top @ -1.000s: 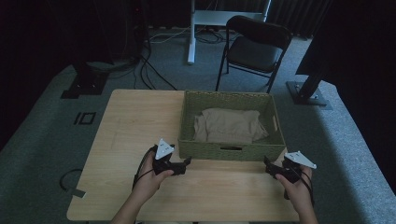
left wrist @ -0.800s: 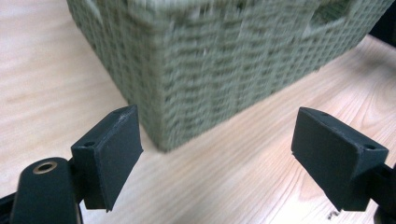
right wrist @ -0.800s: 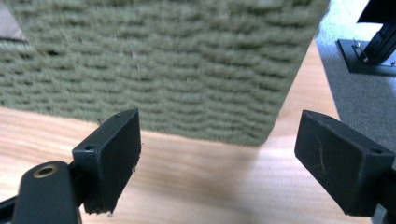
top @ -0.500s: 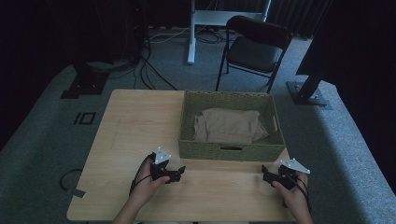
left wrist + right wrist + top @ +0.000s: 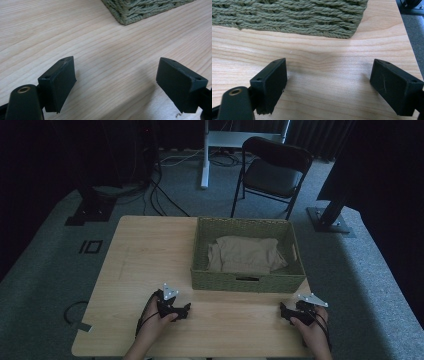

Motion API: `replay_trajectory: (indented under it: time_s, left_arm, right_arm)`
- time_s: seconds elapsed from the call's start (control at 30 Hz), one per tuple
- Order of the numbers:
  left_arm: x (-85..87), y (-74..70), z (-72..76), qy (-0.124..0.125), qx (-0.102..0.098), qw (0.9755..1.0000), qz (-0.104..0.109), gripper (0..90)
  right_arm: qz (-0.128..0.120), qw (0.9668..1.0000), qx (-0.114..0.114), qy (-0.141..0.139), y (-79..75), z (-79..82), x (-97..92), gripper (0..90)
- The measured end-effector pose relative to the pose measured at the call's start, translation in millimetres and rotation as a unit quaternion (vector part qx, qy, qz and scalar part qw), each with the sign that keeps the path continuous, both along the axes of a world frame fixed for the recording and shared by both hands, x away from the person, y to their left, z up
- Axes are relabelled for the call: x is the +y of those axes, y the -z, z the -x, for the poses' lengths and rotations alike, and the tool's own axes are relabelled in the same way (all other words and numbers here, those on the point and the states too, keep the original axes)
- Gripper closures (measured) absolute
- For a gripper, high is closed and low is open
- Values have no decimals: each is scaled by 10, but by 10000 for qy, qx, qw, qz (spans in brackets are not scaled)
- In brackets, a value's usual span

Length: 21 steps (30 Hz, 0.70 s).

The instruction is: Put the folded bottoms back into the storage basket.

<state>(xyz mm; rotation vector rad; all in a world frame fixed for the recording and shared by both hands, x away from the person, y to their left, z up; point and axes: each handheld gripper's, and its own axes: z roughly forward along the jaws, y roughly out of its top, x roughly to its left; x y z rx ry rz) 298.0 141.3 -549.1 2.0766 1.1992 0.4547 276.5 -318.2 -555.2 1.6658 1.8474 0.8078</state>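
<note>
A green woven basket (image 5: 245,282) stands on the wooden table (image 5: 145,255), with a folded tan cloth (image 5: 245,254) lying inside it. My left gripper (image 5: 186,309) rests low over the tabletop in front of the basket's left corner, jaws open and nothing between them. In the left gripper view its gripper (image 5: 116,80) hovers just above bare wood, the basket's corner (image 5: 140,10) ahead. My right gripper (image 5: 281,311) sits near the table's front right, open and empty. In the right gripper view its gripper (image 5: 328,82) faces the basket's wall (image 5: 287,15).
A black folding chair (image 5: 275,170) stands on the carpet beyond the table. Dark stands and cables lie at the back left (image 5: 95,205), and a metal base plate (image 5: 327,220) at the right. The table's right edge (image 5: 409,47) is close to my right gripper.
Both hands have sunk toward the tabletop and drawn back toward the front edge. Both grippers' jaws stay apart as before.
</note>
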Motion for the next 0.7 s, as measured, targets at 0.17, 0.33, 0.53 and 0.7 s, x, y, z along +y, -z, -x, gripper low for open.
replay_trajectory:
  time_s: [0.17,0.33,0.53,0.7]
  left_arm:
    - [1,23,28,-118,-135,9996,-216,158]
    - [-41,25,72,-729,-82,9970,-246,127]
    - [-49,28,77,-826,-69,9963,-230,113]
    - [-49,29,76,-874,-72,9959,-229,111]
  right_arm:
    - [-2,10000,12,-65,3,-1,3,124]
    - [0,9999,14,-162,5,4,13,112]
    - [0,9998,18,-196,6,2,17,110]
    - [-1,9998,19,-197,6,2,19,110]
